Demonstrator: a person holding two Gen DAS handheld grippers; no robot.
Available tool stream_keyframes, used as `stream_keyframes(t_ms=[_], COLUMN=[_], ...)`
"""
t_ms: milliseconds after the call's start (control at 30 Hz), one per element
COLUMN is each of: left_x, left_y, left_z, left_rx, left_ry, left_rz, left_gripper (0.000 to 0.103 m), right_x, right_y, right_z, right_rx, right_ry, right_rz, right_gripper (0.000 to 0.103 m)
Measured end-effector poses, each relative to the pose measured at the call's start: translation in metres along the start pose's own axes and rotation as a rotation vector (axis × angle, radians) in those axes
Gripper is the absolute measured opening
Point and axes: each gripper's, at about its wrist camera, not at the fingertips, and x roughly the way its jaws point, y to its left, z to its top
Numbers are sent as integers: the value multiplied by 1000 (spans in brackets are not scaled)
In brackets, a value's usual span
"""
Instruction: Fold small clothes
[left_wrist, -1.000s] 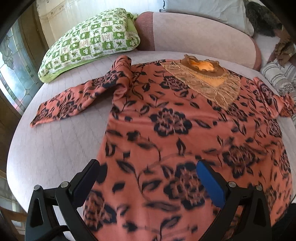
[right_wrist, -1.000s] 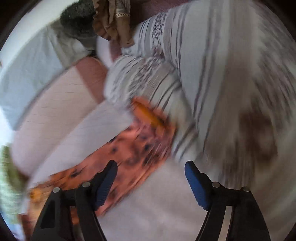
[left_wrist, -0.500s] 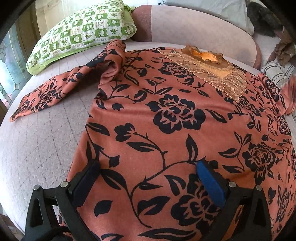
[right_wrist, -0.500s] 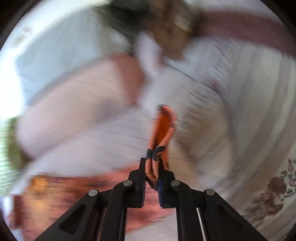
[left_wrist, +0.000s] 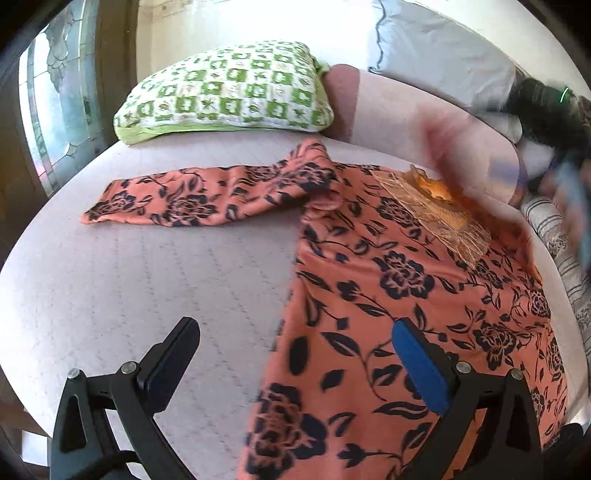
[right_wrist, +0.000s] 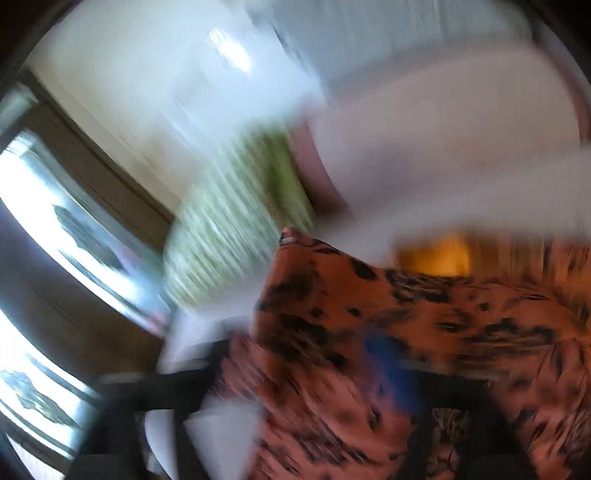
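Left gripper (left_wrist: 295, 354) gapes over the shirt (left_wrist: 388, 295) hem; right gripper's hold indiscernible. Lay sleeve flat across the chest.

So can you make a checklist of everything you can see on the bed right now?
Surface: pale quilted bed, mostly bare on the left.
Job's things: orange flowered top lying flat, one sleeve stretched out left; the other sleeve looks lifted, blurred.
Clutter: green checked pillow, striped cloth at right.
Grippers: left gripper jaws wide open above the top's edge; right gripper too blurred to judge.
Cables: nothing seen.
Surroundings: window at left.
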Motion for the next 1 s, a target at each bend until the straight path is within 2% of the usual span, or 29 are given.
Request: stream_keyframes(t_ms=[67,133,233,267,300,367,500,567,667,800,833,867,900,933,967,1000], left_x=[2,4,19,26,32,48,78,106,148,176,179,182,184,182,177,170], left_y=[2,-2,-27,-39,-49,-71,-112,-123,-120,-121,-124,-127,-128,-130,-128,-125], left_z=[9,15,36,47,56,77,111,123,129,122,120,118,116,116,119,121], left_rx=[-16,-7,39,55,65,100,199,213,179,179,191,202,212,217,206,181], left_ry=[-1,-15,-17,-16,-17,-19,-29,14,111,183,192,197,194,184,172,154], left_rz=[-17,-31,-74,-95,-114,-156,-160,-122,-83,-90,-92,-93,-94,-86,-79,-94], left_gripper=[103,103,103,103,103,102,96,84,67,63,63,52,39,19,5,5], right_x=[18,0,-49,-59,-80,-105,-139,-144,-135,-85,-75,-68,-63,-56,-55,-58], right_y=[-24,-59,-122,-145,-162,-197,-258,-289,-314,-322,-323,-322,-320,-315,-302,-286], right_z=[-28,-42,-30,-11,-8,1,22,32,46,61,62,63,65,69,73,77], right_rx=[54,103,173,181,179,182,238,289,294,285,277,255,236,216,152,79], right_ry=[77,59,-30,-53,-82,-97,-128,-103,-69,-6,9,8,16,53,55,40], right_rz=[-20,-42,-111,-137,-182,-251,-316,-289,-268,-241,-252,-259,-245,-248,-287,-314], right_gripper=[92,92,92,92,92,92,92,90,88,85,80,64,41,9,9,9])
